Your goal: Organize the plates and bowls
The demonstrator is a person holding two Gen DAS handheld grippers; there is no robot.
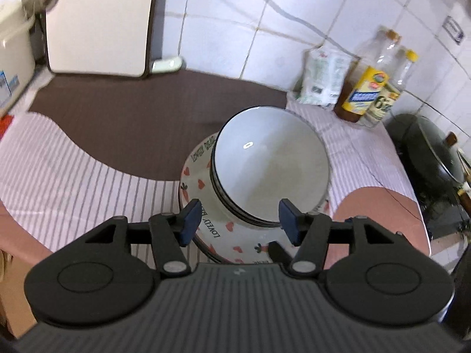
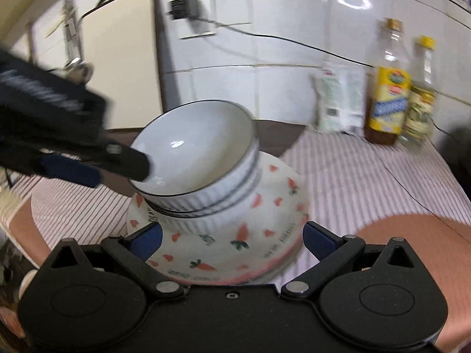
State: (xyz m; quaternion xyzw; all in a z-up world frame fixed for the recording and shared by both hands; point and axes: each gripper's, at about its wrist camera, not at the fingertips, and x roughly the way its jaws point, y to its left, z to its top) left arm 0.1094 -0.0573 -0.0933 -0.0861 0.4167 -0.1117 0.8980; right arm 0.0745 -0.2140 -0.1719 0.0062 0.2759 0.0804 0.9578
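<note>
A stack of white ribbed bowls [image 1: 270,158] with dark rims sits on a pile of plates [image 1: 206,226] printed with hearts and carrots, on a striped cloth. My left gripper [image 1: 240,222] hangs open just above the near side of the stack, its blue pads clear of the bowls. In the right wrist view the same bowls [image 2: 191,153] tilt slightly on the plates [image 2: 223,253]. There the left gripper [image 2: 117,169] reaches in from the left, one fingertip over the top bowl's rim. My right gripper [image 2: 232,242] is open wide above the plates' near edge, holding nothing.
A cream cutting board [image 1: 100,23] leans on the tiled wall at the back left, beside a white appliance [image 1: 11,58]. A white bag [image 1: 323,76] and two bottles [image 1: 371,82] stand at the back right. A lidded dark wok [image 1: 429,150] sits at the far right. A brown mat [image 1: 132,117] lies behind the stack.
</note>
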